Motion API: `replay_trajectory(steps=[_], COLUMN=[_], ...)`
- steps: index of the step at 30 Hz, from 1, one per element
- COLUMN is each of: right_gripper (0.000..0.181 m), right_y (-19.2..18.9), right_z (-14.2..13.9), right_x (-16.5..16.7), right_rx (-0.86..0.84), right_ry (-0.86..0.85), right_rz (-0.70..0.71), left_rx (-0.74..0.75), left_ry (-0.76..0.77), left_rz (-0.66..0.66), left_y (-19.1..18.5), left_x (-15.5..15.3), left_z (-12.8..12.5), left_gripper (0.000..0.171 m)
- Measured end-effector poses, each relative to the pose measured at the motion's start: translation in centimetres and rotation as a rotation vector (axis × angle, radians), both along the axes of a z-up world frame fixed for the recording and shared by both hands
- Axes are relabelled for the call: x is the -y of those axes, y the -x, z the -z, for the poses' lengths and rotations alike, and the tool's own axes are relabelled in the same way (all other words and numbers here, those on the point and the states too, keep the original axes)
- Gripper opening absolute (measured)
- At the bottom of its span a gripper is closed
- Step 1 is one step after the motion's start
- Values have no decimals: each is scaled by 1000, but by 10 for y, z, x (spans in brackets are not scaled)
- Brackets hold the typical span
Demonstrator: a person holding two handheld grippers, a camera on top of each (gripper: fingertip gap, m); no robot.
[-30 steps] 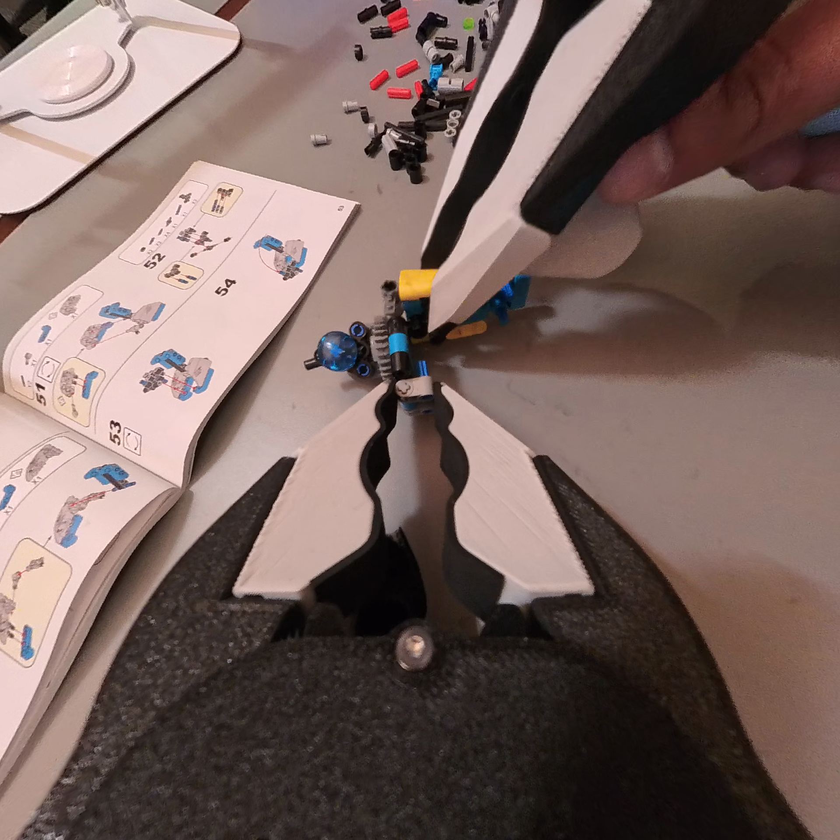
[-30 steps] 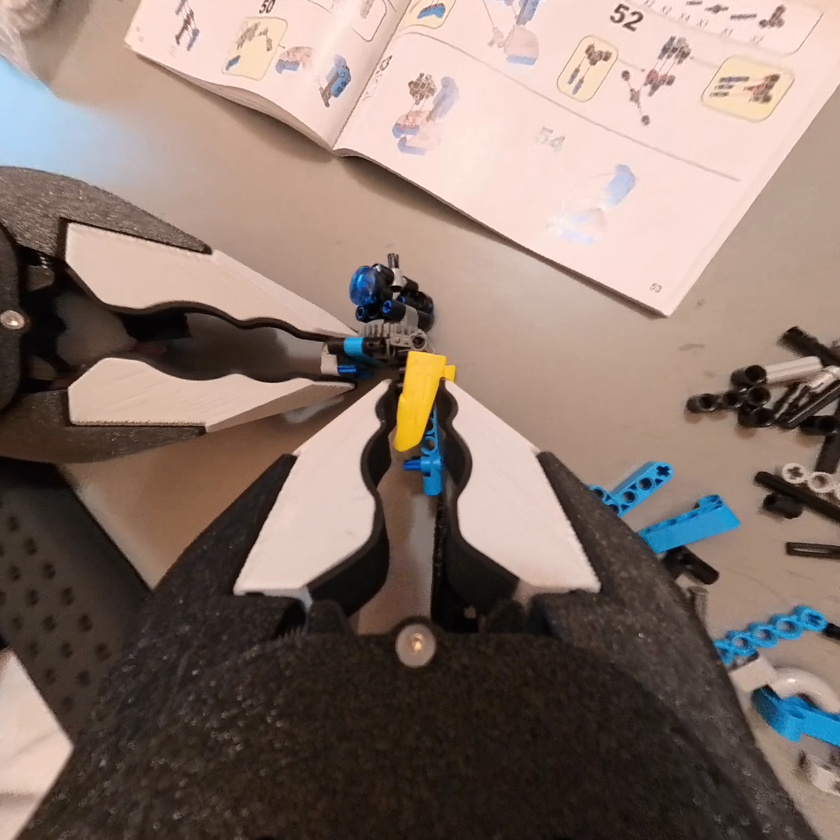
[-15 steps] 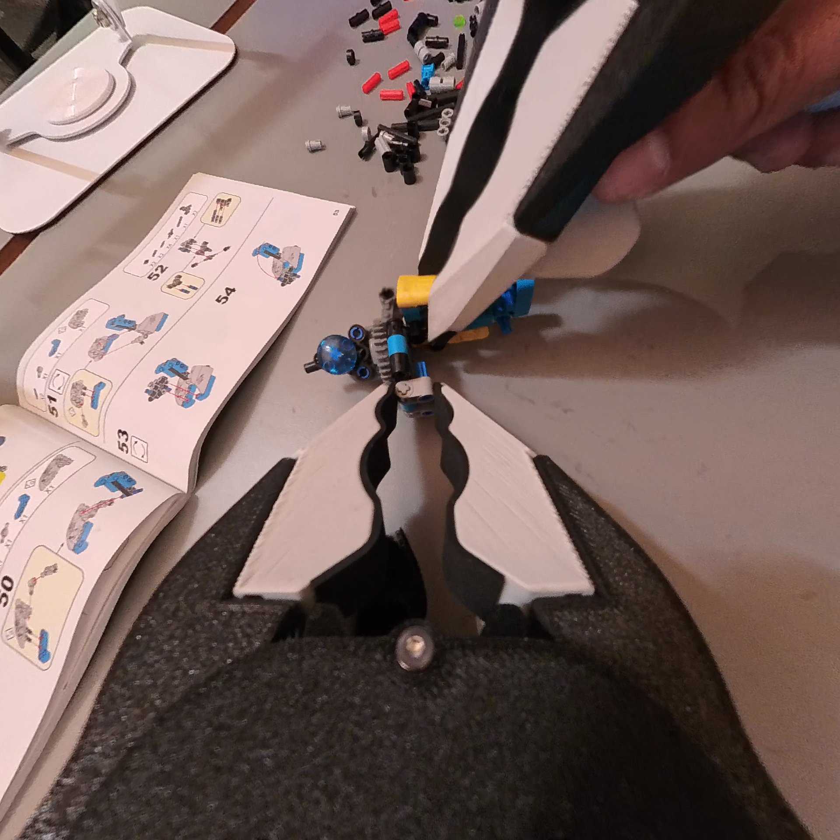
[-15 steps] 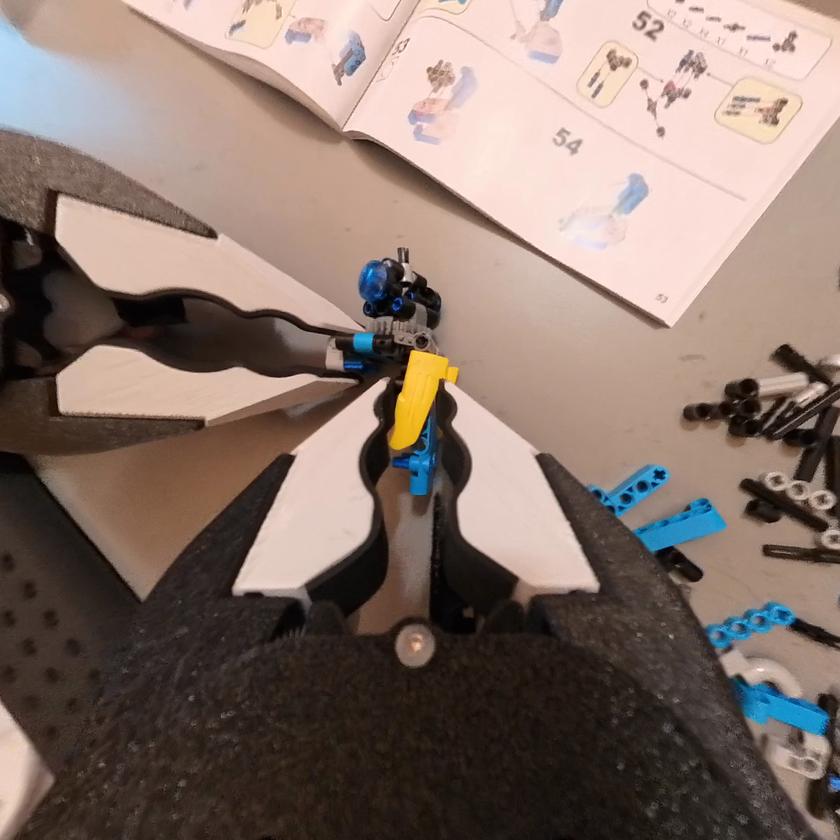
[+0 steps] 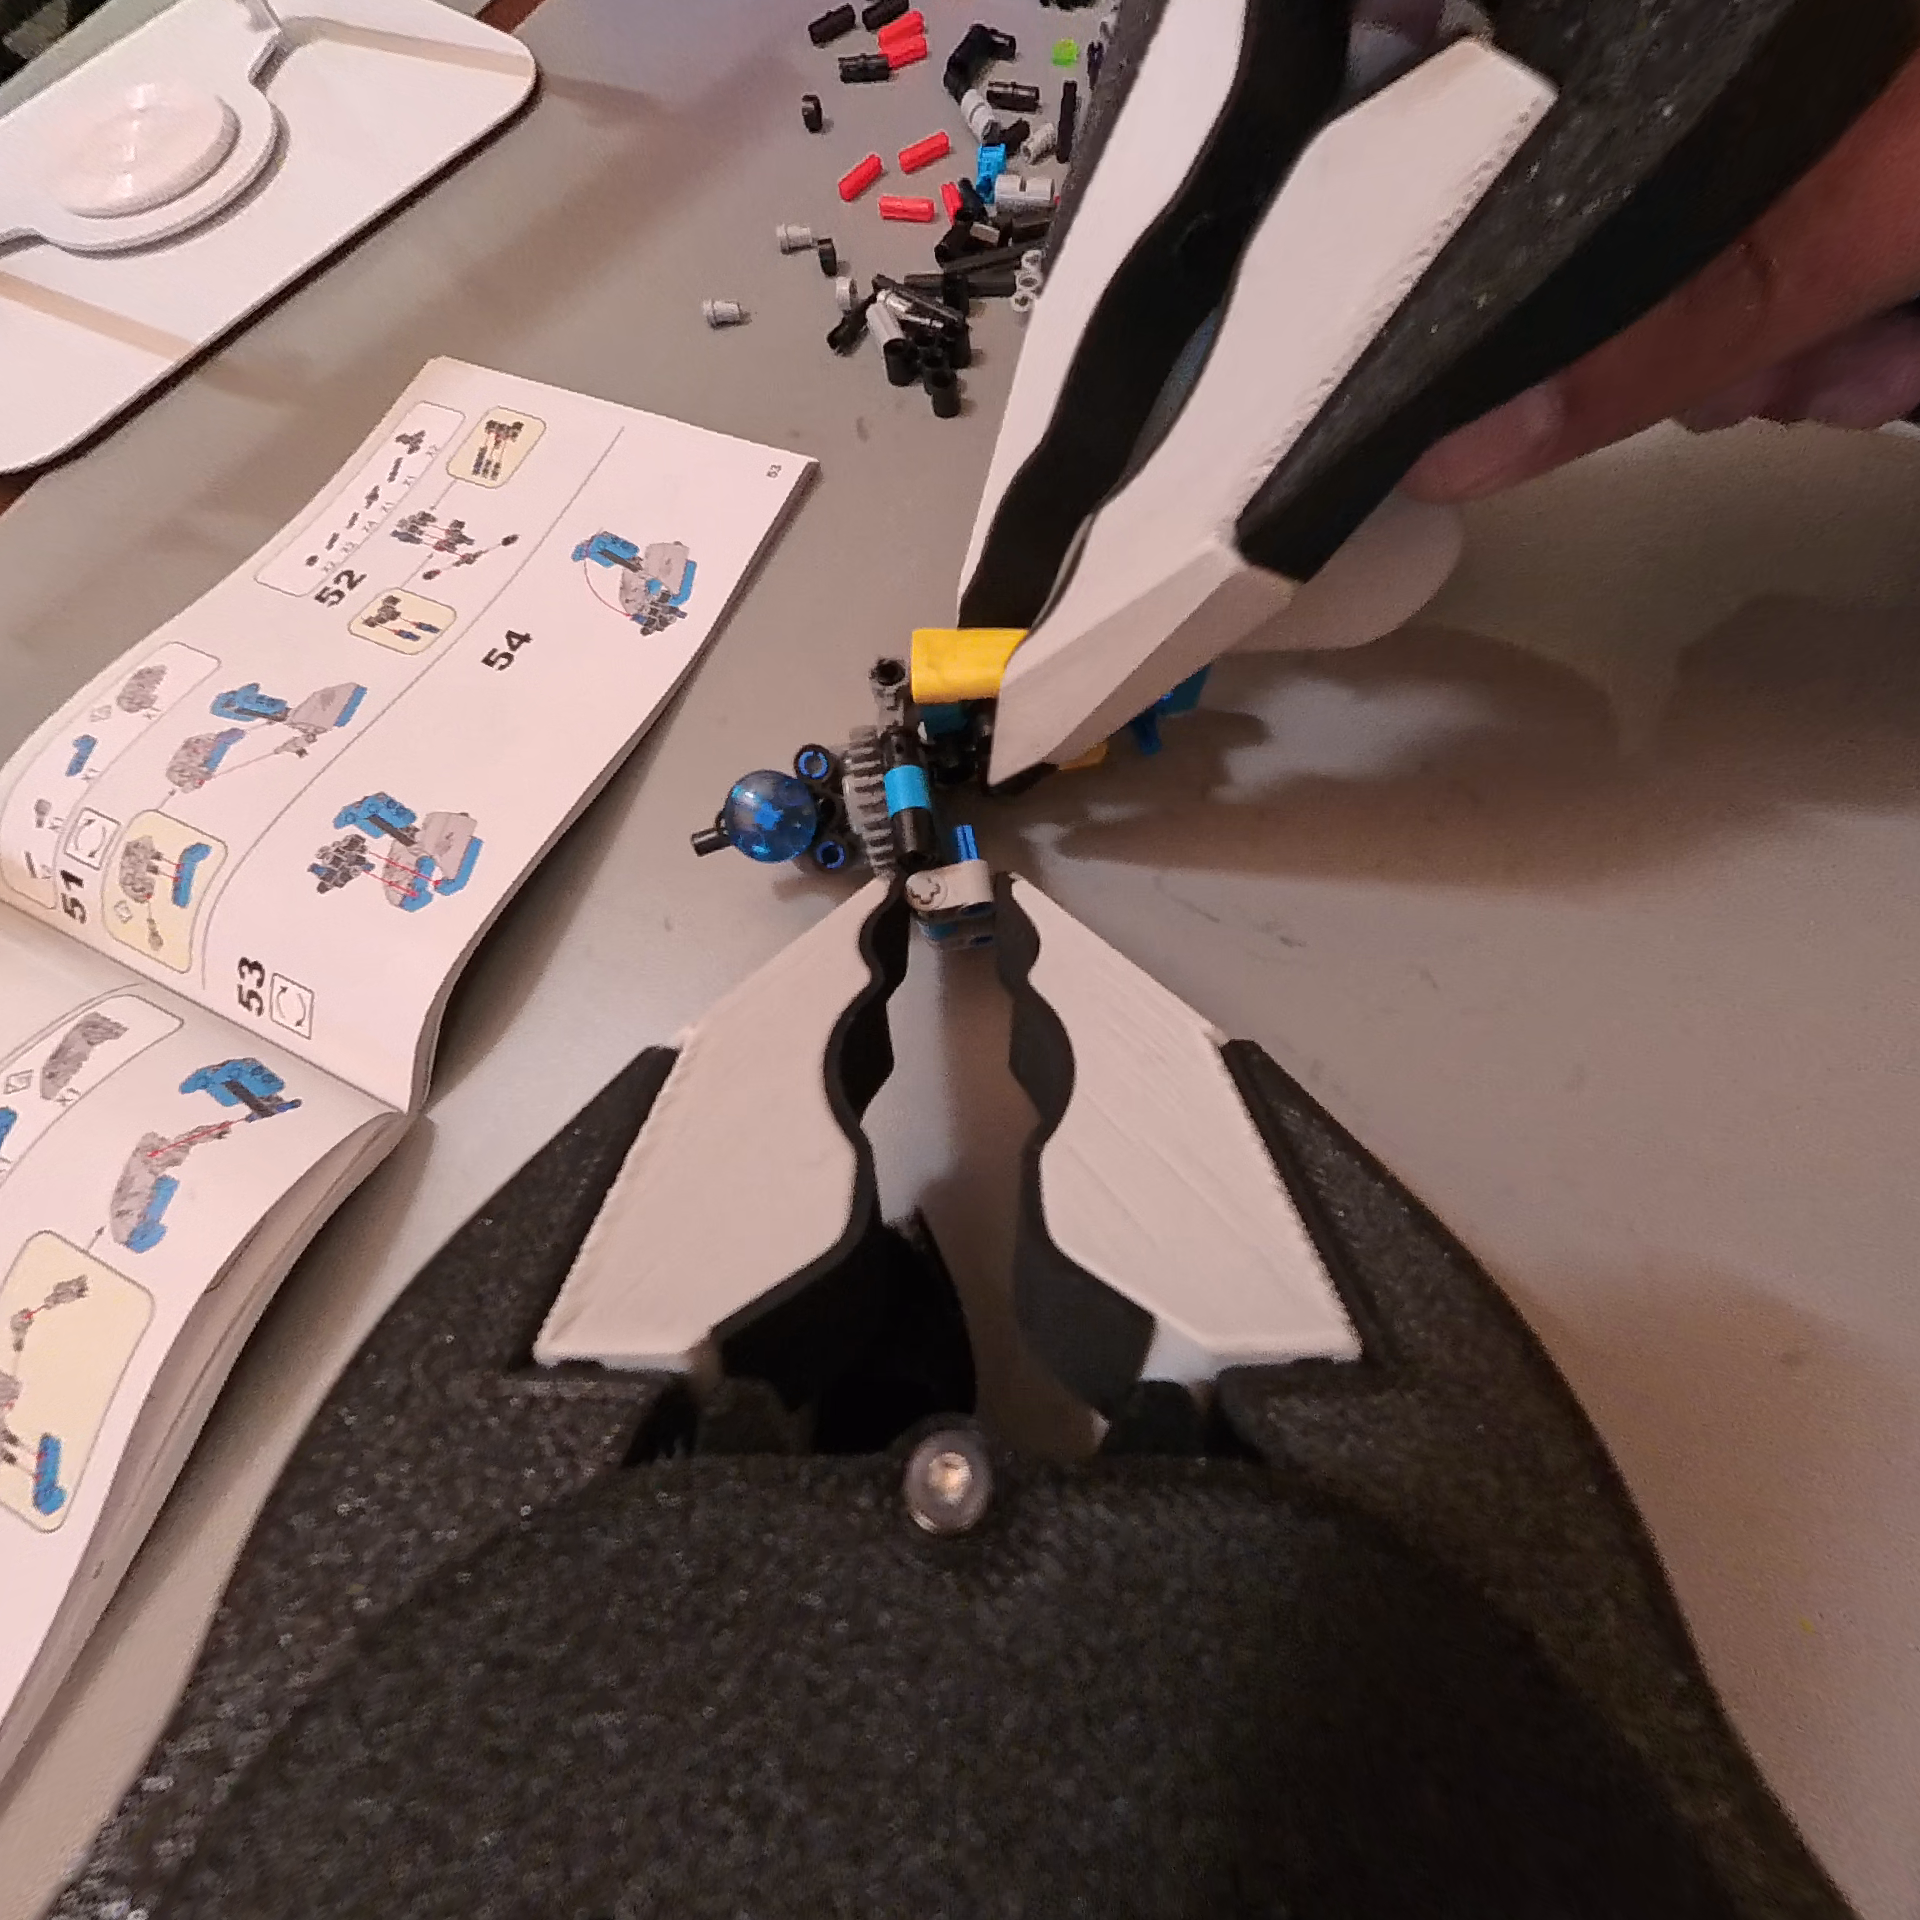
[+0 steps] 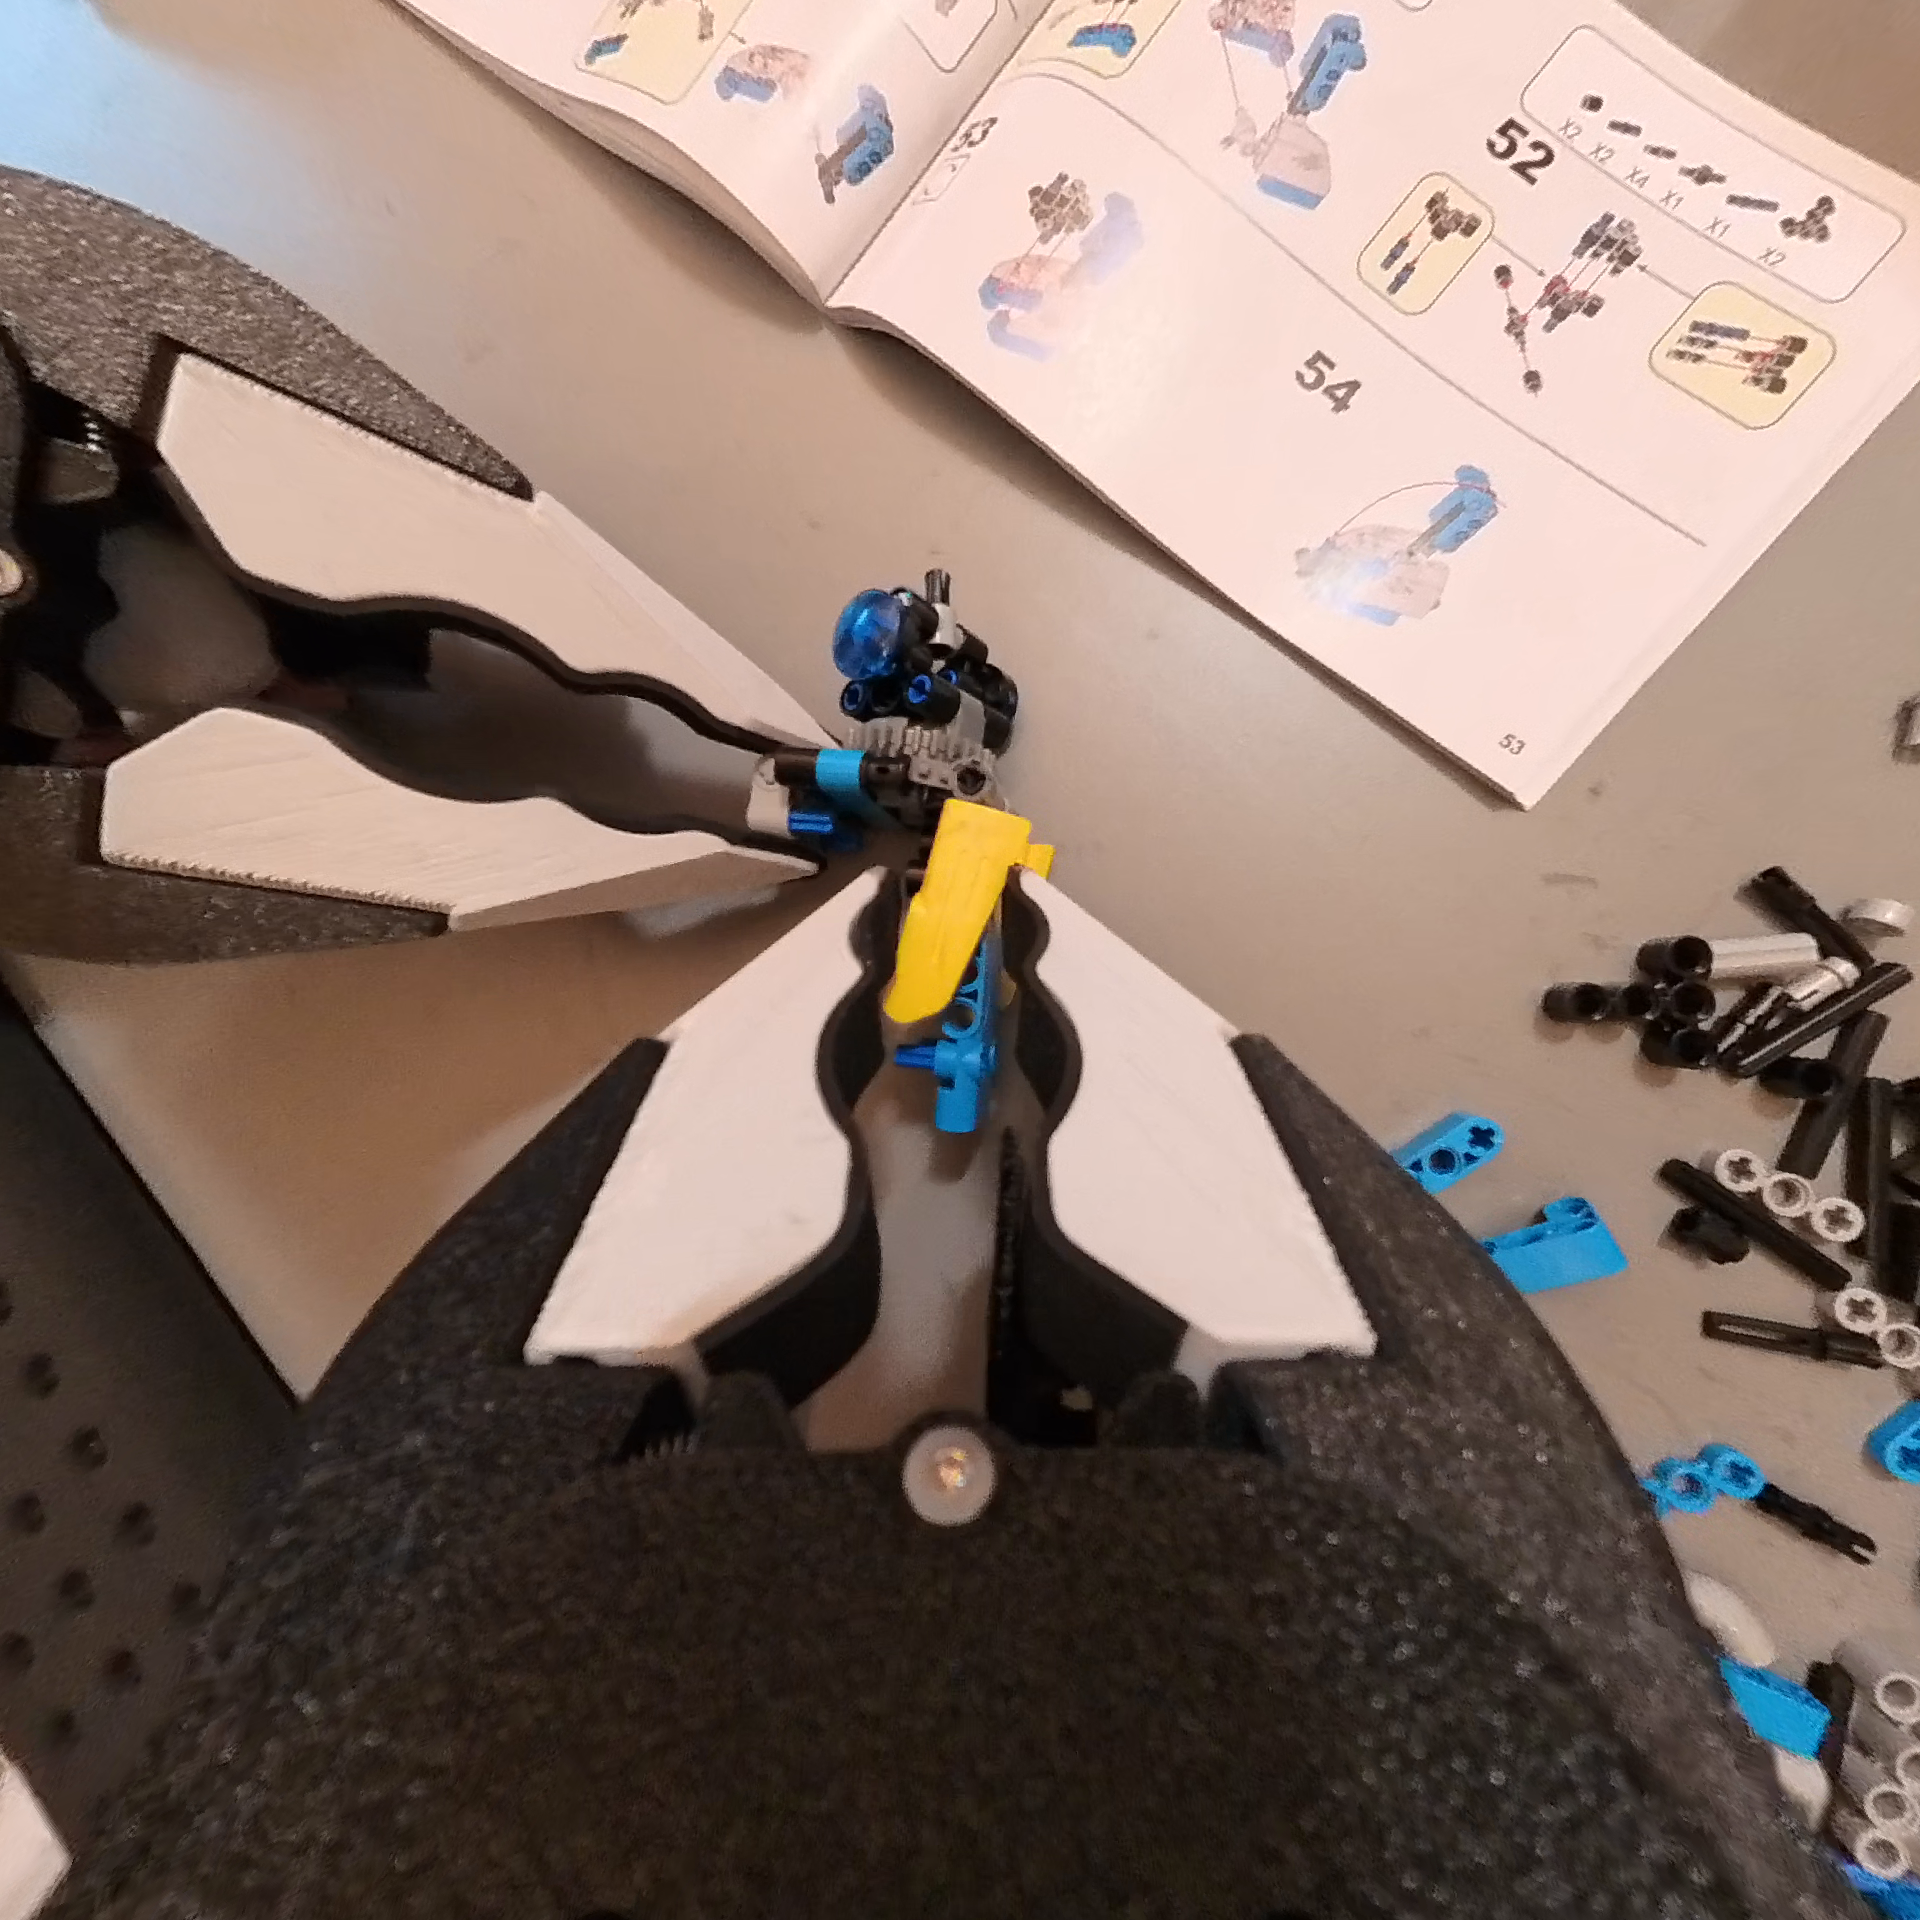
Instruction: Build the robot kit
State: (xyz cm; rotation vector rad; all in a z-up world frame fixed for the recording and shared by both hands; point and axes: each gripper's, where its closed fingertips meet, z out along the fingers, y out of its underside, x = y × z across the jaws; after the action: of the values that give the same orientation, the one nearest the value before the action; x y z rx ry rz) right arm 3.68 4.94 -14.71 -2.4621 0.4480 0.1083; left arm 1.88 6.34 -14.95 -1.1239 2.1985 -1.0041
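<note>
A small brick assembly with a blue dome (image 5: 774,821) and a grey gear (image 5: 868,800) sits low over the grey table between both grippers. My left gripper (image 5: 945,904) is shut on the assembly's grey and blue connector end; it also shows in the right wrist view (image 6: 816,800). My right gripper (image 6: 951,883) is shut on a yellow panel (image 6: 961,894) with a blue beam (image 6: 961,1060) under it, and holds it against the assembly's other side. In the left wrist view the right gripper (image 5: 1013,686) comes down from the upper right and hides most of the yellow panel (image 5: 961,660).
An open instruction booklet (image 5: 416,675) lies left of the assembly and shows in the right wrist view (image 6: 1299,312). Several loose black, grey and red pins (image 5: 935,260) lie behind. Blue beams (image 6: 1553,1242) and black axles (image 6: 1766,997) lie right. A white moulded tray (image 5: 208,156) is far left. A hand (image 5: 1714,343) holds the right gripper. My left and right fingertips are right by each other.
Both grippers keep their grip and the assembly stays in place. The right gripper has rolled a little, so the gap between its fingers now shows in the left wrist view.
</note>
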Motion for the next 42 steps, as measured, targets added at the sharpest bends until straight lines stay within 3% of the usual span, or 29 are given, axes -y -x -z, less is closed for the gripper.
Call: replay_trajectory(steps=[15,30,34,37,42], right_gripper=[28,18,17,15,15], right_y=[-5,-8,-7,11,1], right_z=[-11,-9,-8,-8,-15], right_x=[-3,-8,-8,-13,-9], right_rx=[-22,96,76,31,13], right_ry=[-88,-106,-108,-128,-141], right_rz=[16,-25,-25,-110,-55], left_rx=[-1,-9,-10,-5,-11], left_ry=[2,7,2,-10,-31], left_rz=[-6,-6,-11,-15,-5], left_y=[0,1,1,-1,1], left_x=[-2,-2,-4,-6,-9], left_z=[0,1,1,1,2], left_gripper=[16,16,16,16,15])
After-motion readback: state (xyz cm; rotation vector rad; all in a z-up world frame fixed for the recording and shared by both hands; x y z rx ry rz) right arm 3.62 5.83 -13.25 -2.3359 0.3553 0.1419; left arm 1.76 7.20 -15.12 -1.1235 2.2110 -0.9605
